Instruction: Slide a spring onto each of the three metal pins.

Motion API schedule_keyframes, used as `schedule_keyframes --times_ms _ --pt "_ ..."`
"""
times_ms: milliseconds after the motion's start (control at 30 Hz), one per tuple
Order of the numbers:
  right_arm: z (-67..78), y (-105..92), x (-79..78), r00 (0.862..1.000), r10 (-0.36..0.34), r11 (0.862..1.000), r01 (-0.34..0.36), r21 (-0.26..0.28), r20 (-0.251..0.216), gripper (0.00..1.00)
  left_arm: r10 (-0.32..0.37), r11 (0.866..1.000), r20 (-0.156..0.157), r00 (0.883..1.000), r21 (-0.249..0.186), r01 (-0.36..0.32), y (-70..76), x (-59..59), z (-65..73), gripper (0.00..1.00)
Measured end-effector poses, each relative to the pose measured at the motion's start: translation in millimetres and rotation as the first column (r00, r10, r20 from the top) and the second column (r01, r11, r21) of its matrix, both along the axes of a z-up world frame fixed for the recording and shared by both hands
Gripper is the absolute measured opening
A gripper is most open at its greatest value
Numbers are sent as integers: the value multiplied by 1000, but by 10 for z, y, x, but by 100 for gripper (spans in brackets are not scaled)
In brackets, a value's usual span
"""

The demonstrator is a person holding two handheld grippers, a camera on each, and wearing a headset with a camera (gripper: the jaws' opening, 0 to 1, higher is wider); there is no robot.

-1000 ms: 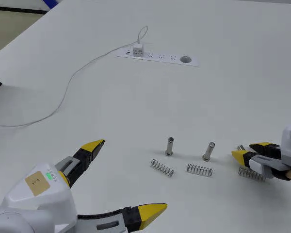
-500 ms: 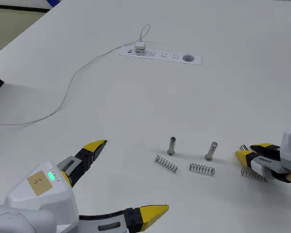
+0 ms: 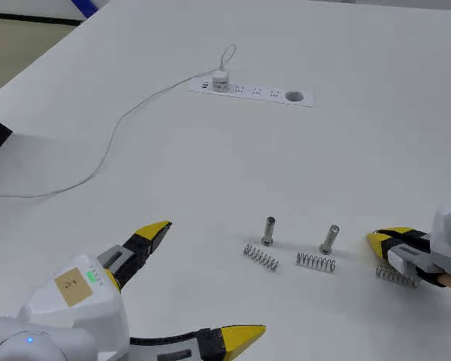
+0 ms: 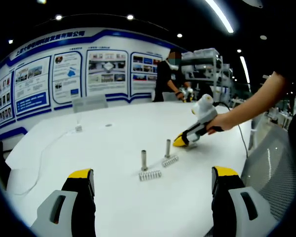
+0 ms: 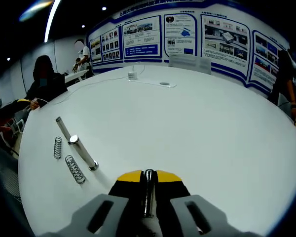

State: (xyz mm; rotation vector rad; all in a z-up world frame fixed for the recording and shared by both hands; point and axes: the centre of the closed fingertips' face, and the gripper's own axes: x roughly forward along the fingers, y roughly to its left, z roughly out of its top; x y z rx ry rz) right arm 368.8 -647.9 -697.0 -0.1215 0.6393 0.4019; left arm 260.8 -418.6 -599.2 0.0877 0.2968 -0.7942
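Two metal pins stand upright on the white table, one [image 3: 268, 229] left of the other [image 3: 329, 238]. A spring [image 3: 260, 256] lies in front of the left pin, a second spring [image 3: 316, 262] in front of the right pin. A third spring [image 3: 396, 277] lies just below my right gripper [image 3: 382, 242]. That gripper [image 5: 148, 177] is shut on a third metal pin [image 5: 148, 195], which lies along its jaws. My left gripper [image 3: 199, 282] hovers wide open at the near left, well short of the pins [image 4: 144, 160]. Nothing sits between its fingers [image 4: 81, 174].
A white power strip [image 3: 255, 92] with a plugged-in charger and a long cable [image 3: 113, 135] lies at the far side of the table. The table's left edge runs near the cable. People stand and sit beyond the table [image 4: 168, 74].
The head view has shifted slightly. Both grippers, the pins and the springs keep their places.
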Motion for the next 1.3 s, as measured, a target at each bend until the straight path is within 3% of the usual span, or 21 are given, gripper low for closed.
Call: schedule_keyframes --times_ms 200,333,633,1300 --pt "15 3 -6 1000 -8 999 8 32 -6 8 -11 1000 -16 1000 14 11 -11 -19 -41 100" --pt "20 29 -24 1000 -5 1000 5 27 -15 8 -15 1000 -5 1000 11 15 -19 -20 -18 100" --pt "13 16 -12 999 -36 999 36 17 -9 7 -28 999 -12 1000 27 28 -33 -37 -42 100" --pt "190 -23 -32 999 -38 999 37 27 34 8 -39 998 -19 999 40 40 -49 -57 -67 100"
